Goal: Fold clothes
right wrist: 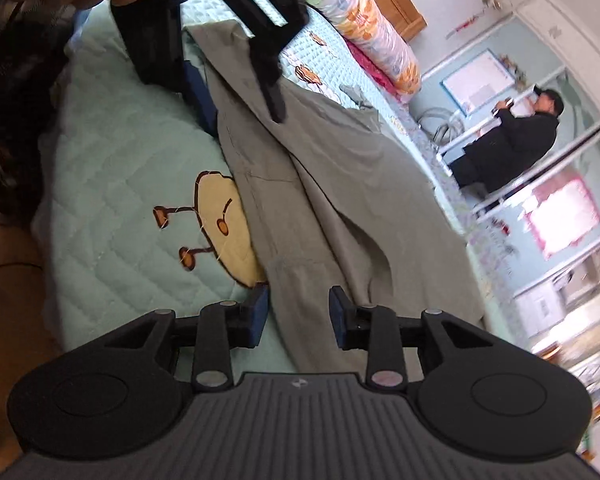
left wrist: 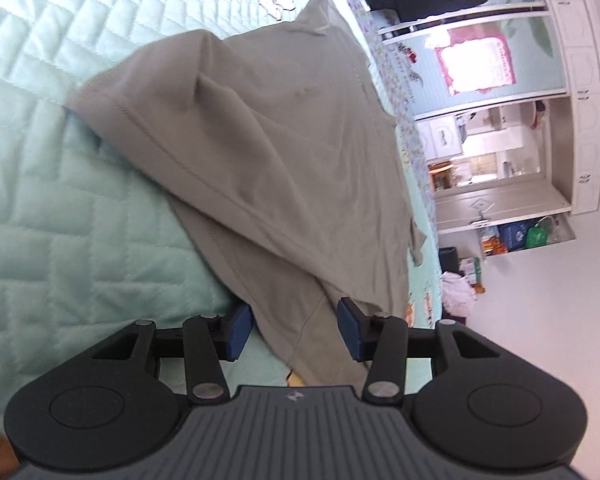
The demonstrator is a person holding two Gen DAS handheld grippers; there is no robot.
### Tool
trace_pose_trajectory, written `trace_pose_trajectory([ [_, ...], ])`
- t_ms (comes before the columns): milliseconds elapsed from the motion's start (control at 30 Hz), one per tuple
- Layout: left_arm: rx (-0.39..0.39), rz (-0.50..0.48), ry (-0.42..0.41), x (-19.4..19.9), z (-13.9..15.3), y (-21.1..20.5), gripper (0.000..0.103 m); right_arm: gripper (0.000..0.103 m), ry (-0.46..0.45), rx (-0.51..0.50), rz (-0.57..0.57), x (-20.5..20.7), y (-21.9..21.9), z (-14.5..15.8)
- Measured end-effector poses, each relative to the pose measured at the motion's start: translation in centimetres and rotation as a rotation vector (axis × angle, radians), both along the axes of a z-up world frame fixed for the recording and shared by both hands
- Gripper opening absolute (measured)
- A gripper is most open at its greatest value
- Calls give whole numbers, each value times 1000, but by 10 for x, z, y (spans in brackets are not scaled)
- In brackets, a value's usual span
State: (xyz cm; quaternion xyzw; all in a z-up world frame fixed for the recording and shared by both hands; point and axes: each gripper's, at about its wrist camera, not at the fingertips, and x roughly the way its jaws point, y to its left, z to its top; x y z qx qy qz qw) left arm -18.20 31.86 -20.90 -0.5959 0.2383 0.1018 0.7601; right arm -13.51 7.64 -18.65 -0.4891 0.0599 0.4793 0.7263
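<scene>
grey garment (left wrist: 284, 152) edge lies between both spread tools (left wrist: 295, 332) (right wrist: 298, 316).

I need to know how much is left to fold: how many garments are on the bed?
2: the big grey garment across the quilt between both grippers, and a small grey piece crumpled farther up the bed. More may be hidden.

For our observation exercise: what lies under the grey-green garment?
The garment lies on a mint quilted bedspread. A yellow cartoon patch slips partly beneath its edge; the rest underneath is covered.
</scene>
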Motion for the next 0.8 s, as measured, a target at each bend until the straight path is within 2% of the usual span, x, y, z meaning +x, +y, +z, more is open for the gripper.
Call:
trace_pose_trajectory([
  [133, 33, 0, -48, 1, -3, -1, 48, 34, -53, -7, -3, 0, 9, -5],
  [233, 46, -5, -66, -2, -7, 0, 42, 34, -62, 4, -16, 0, 13, -7],
  [300, 39, -7, -61, -4, -10, 2, 32, 34, -62, 14, -27, -1, 14, -7],
  [367, 9, -3, -38, -6, -16, 7, 9, 34, -54, 21, -33, 2, 15, -7],
  [400, -7, -4, -19, -7, -18, 10, 4, 34, -49, 23, -35, 3, 15, -6],
  [467, -16, -20, -9, -7, -18, 13, 4, 33, -29, 23, -42, 5, 15, -4],
  [500, -2, -35, -3, -5, -16, 14, 4, 29, -17, 18, -41, 6, 14, -2],
  [633, 86, -99, 35, 8, -3, 19, 2, 0, 15, -32, 3, 5, 16, 1],
  [700, 116, -113, 50, 8, 2, 19, 1, 0, 37, -41, 10, 7, 16, 3],
  [800, 133, -139, 61, -3, 13, 15, 1, 0, 123, -50, 24, 8, 11, 16],
])
